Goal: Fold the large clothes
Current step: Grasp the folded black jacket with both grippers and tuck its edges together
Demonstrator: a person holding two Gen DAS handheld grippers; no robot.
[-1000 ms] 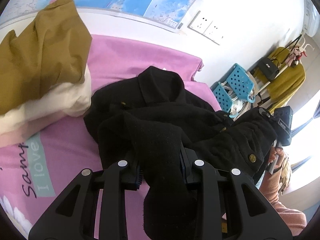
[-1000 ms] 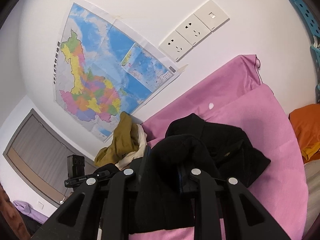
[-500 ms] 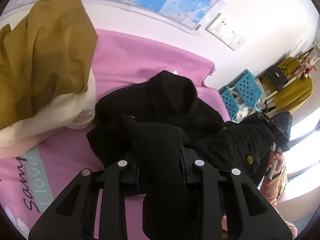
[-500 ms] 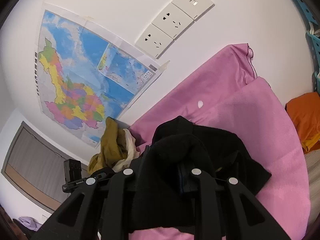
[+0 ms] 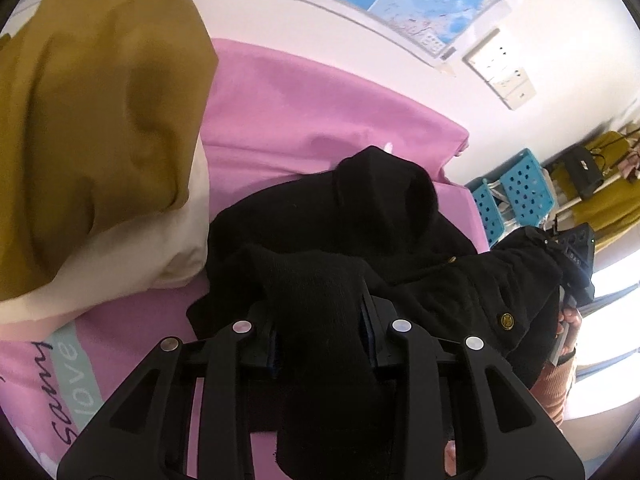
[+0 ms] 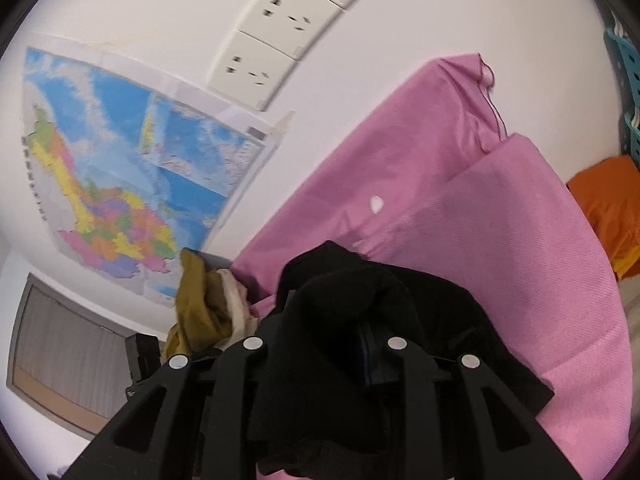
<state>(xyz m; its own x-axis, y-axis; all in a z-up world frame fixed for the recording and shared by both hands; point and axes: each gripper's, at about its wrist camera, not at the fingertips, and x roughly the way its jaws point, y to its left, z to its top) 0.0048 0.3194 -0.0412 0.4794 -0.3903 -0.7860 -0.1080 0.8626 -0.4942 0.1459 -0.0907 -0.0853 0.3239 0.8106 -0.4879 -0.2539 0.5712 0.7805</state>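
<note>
A large black coat [image 5: 360, 224] with gold buttons lies bunched on the pink bed sheet [image 5: 304, 108]. My left gripper [image 5: 320, 320] is shut on a thick fold of the black coat, which drapes over and between its fingers. My right gripper [image 6: 326, 344] is shut on another part of the black coat [image 6: 360, 304] and holds it above the pink sheet [image 6: 500, 232]. The right gripper also shows at the right of the left wrist view [image 5: 568, 256], with coat cloth hanging from it.
An olive and cream pile of clothes [image 5: 92, 120] lies at the left on the bed, also in the right wrist view [image 6: 204, 304]. A map [image 6: 120, 168] and wall sockets [image 6: 288, 28] are on the wall behind. Blue baskets [image 5: 520, 188] stand right of the bed. An orange cloth [image 6: 612, 208] lies at the right.
Both grippers have moved forward toward the wall with the coat still held. The pile of clothes and the wall sockets look nearer.
</note>
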